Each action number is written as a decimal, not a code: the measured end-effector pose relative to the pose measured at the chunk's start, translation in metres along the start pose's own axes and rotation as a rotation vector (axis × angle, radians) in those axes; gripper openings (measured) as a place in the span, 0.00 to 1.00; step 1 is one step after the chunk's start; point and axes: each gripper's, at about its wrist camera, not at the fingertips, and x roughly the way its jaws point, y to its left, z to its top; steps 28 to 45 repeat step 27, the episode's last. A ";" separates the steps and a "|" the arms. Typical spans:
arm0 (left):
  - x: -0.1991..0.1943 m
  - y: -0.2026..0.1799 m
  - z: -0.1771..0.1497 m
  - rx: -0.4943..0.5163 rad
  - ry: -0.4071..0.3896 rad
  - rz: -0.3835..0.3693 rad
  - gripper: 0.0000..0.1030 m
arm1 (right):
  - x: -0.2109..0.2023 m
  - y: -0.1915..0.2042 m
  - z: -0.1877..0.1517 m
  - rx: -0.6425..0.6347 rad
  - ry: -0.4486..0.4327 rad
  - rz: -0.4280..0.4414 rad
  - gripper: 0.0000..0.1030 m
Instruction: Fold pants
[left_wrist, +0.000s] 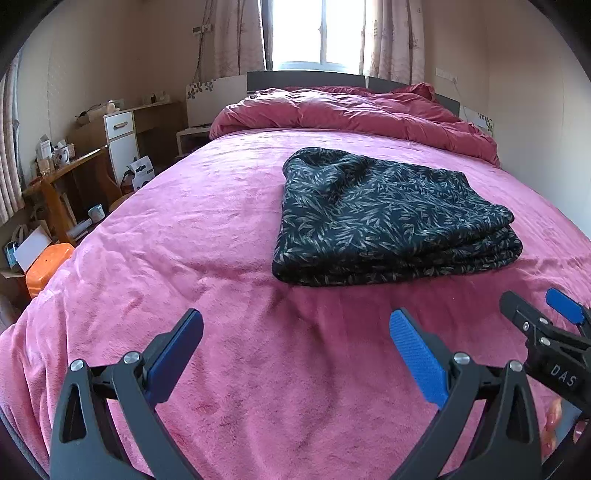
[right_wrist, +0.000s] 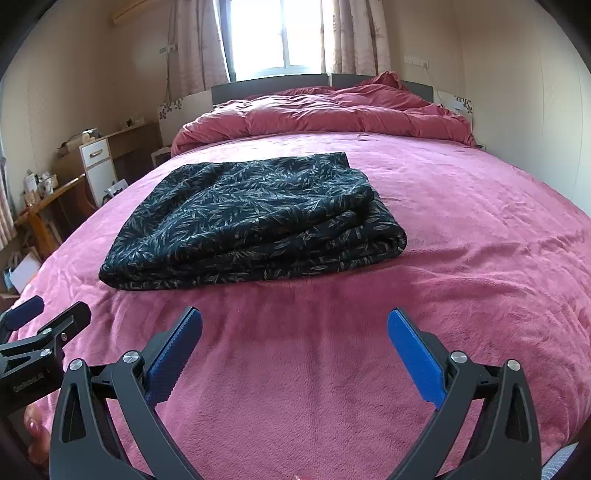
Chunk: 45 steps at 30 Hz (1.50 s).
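The dark leaf-print pants (left_wrist: 388, 218) lie folded into a thick stacked rectangle on the pink bed cover (left_wrist: 207, 229). They also show in the right wrist view (right_wrist: 251, 225). My left gripper (left_wrist: 295, 325) is open and empty, held above the cover in front of the pants and to their left. My right gripper (right_wrist: 294, 325) is open and empty, in front of the pants and to their right. Each gripper shows at the edge of the other's view: the right one (left_wrist: 535, 306) and the left one (right_wrist: 48, 314).
A bunched red duvet (left_wrist: 354, 114) lies at the head of the bed under the window. A wooden desk (left_wrist: 62, 173), a white cabinet (left_wrist: 120, 144) and an orange case (left_wrist: 46, 266) stand along the bed's left side.
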 end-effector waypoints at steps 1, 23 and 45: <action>0.000 0.000 0.000 -0.001 0.002 -0.001 0.98 | 0.000 0.001 -0.001 0.001 0.000 -0.002 0.97; 0.006 -0.002 -0.003 -0.010 0.046 -0.017 0.98 | 0.002 0.002 -0.003 0.004 0.013 0.002 0.97; 0.013 -0.002 -0.004 -0.015 0.074 -0.011 0.98 | 0.005 0.004 -0.004 0.000 0.030 -0.011 0.97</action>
